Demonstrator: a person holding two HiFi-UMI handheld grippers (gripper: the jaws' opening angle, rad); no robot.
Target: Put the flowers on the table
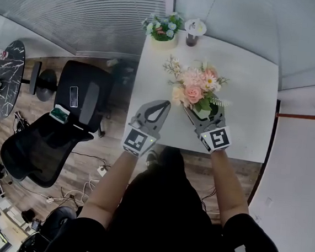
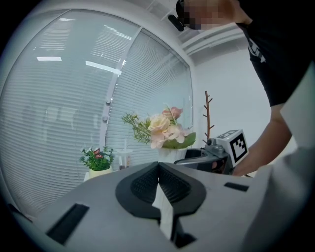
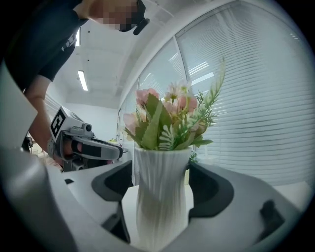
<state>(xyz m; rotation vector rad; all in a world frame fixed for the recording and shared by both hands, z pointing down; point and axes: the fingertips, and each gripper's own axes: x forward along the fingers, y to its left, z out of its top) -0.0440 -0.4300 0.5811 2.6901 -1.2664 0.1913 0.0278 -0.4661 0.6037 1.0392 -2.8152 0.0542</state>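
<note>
Near the table's point(image 1: 249, 98) front edge, the right gripper's point(image 1: 201, 117) jaws pinch the white vase point(image 3: 161, 197) of flowers point(image 1: 194, 87), while the left gripper's point(image 1: 164, 104) jaws sit pressed together.

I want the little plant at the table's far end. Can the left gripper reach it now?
Probably yes. Only bare table lies between the left gripper and the plant, and the flowers stand off to the right. Its jaws are shut, so they must open first.
</note>
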